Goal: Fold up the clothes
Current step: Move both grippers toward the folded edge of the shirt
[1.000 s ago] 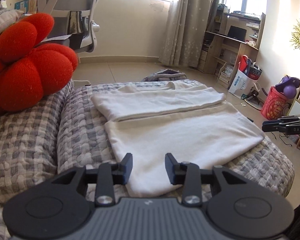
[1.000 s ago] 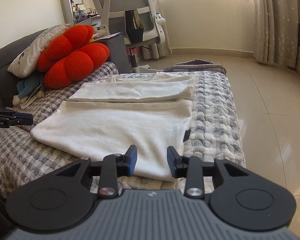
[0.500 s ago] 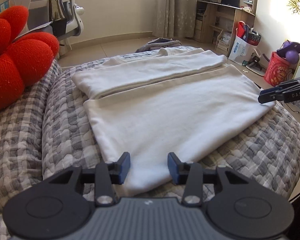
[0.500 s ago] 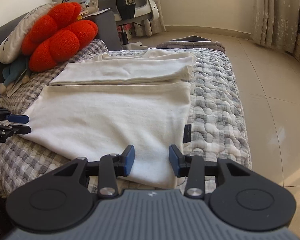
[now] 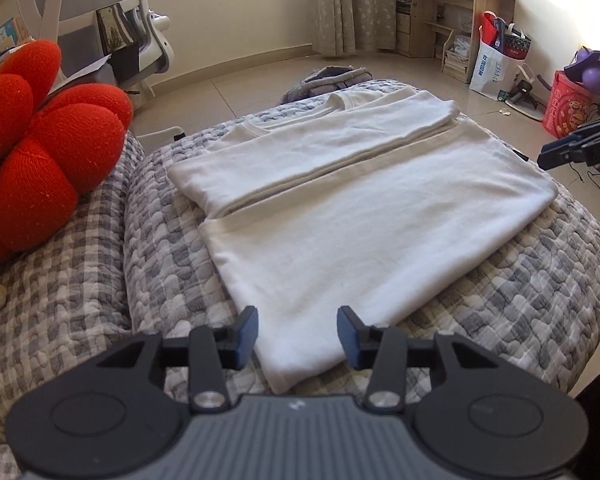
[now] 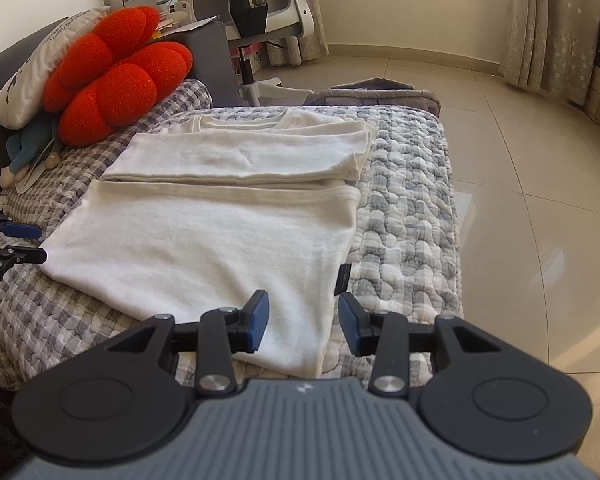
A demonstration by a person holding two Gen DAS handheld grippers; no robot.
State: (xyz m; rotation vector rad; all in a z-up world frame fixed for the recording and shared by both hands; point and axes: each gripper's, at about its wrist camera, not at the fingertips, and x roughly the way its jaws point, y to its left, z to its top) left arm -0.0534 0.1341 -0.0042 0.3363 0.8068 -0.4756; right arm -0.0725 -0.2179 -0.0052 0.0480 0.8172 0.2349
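Left wrist view: left gripper [image 5: 297,330] opening, right gripper [image 6: 303,317] apart, seemingly above white shirt [image 5: 364,224].

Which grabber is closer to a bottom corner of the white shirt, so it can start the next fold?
Probably neither: it looks about even. The left gripper, jaws opening with nothing between them, hangs over one near corner of the white shirt. The right gripper, open, hangs over the other near corner. Both should pinch together.

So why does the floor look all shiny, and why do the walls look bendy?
In the right wrist view, window light glares off the floor tiles, washing them pale. In the left wrist view, sun patches brighten the far wall. Both views are fisheye, so straight edges curve near the borders; the white shirt stays sharp.
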